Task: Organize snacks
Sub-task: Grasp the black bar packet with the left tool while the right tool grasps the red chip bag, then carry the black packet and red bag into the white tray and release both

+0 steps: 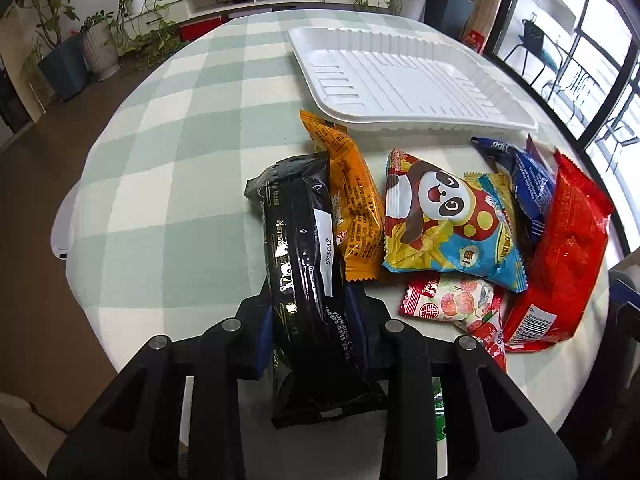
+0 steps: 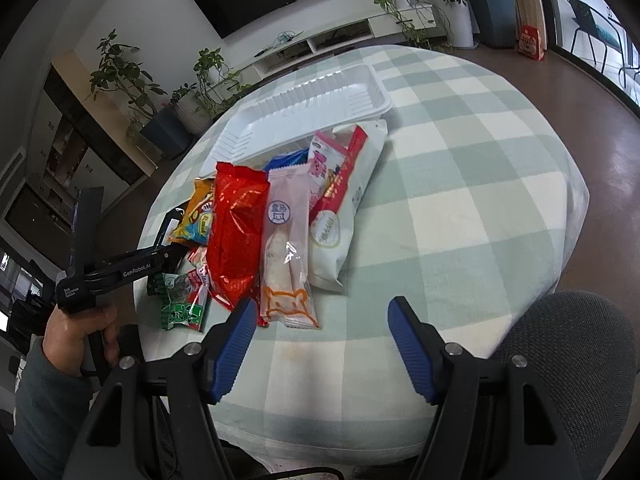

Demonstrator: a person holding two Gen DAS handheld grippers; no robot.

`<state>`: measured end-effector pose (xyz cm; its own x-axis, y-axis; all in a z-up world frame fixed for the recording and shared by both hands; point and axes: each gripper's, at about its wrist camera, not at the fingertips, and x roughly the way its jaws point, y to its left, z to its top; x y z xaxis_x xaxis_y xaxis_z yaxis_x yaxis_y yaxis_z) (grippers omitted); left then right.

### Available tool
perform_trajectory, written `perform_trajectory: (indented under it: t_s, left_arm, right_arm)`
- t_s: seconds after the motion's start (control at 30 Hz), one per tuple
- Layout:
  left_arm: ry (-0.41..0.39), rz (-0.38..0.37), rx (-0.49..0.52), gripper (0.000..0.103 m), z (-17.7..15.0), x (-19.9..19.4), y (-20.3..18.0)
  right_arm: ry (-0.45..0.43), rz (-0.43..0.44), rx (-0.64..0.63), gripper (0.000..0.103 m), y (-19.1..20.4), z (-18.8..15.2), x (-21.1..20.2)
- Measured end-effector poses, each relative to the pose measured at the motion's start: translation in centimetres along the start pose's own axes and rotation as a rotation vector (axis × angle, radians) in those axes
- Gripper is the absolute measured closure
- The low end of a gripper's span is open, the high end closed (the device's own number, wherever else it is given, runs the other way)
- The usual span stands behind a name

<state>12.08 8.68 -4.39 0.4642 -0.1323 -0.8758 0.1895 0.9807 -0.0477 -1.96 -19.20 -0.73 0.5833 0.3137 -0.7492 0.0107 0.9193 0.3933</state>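
My left gripper is shut on a black snack packet and holds it above the table. Beside it lie an orange packet, a panda packet, a blue packet, a red packet and a red-white fruit packet. An empty white tray sits beyond them. My right gripper is open and empty near the table's front edge, just short of a pink packet. The red packet, a white bag, a green packet and the tray show there too.
The round table has a green-white check cloth. A grey chair back stands at the right front. The left gripper and the hand holding it show at the left of the right wrist view. Potted plants and a TV shelf stand behind.
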Motion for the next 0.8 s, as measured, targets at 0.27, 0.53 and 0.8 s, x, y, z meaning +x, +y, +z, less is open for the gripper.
perform_trajectory:
  t_s: [0.27,0.53,0.8]
  left_arm:
    - [-0.032,-0.123,-0.091,0.077,-1.8,-1.2,2.1]
    - [-0.087,-0.231,-0.187,0.077,-4.3,-2.7,3.9]
    - [-0.099,-0.275,-0.197,0.077,-5.0,-2.5,4.1]
  right_arm:
    - [-0.005,0.059,-0.029,0.050,1.9,1.5,0.3]
    - [0.095,0.186,0.007,0.050,4.8,2.6,3.2]
    - [0.118,0.080,0.041,0.040,5.6,3.5,5.5]
